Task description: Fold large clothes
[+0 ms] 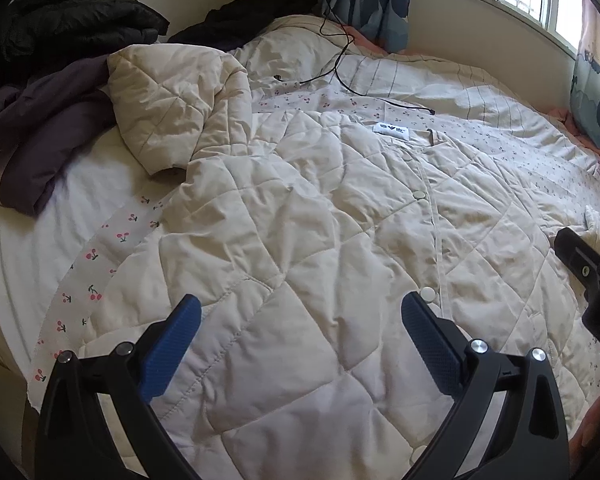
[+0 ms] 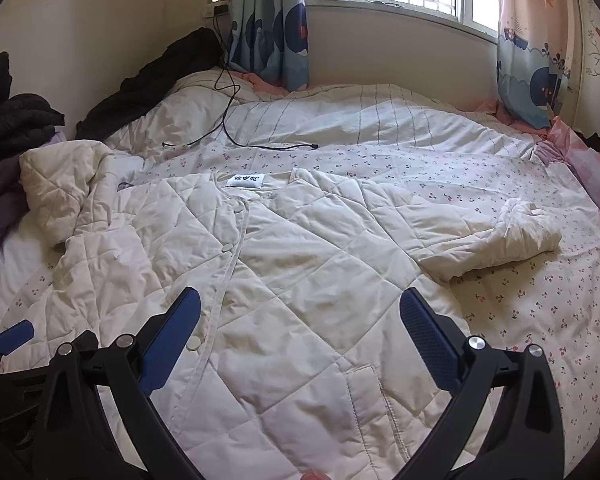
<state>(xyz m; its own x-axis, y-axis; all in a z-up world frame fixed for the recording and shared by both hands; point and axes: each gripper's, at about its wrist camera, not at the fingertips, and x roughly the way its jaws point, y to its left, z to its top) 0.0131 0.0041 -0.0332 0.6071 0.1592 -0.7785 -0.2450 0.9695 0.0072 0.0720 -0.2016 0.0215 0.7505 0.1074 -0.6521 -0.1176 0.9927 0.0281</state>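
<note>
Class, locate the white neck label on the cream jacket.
In the right wrist view the white neck label sits left of centre at the quilted jacket's collar, just nearer than the black cable.

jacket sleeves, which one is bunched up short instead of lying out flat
The sleeve on the window side, right of the buttons, is crumpled into a short bundle. The other sleeve, by the dark clothes, lies wider and flatter.

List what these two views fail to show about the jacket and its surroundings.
- Hem of the cream quilted jacket: cut off by the bottom edge and the right gripper.
- Neck label print: too small to read in both views.
- Its right sleeve: outside the left wrist view, past the left gripper.
- Dark clothes pile: too dark to tell apart.
</note>
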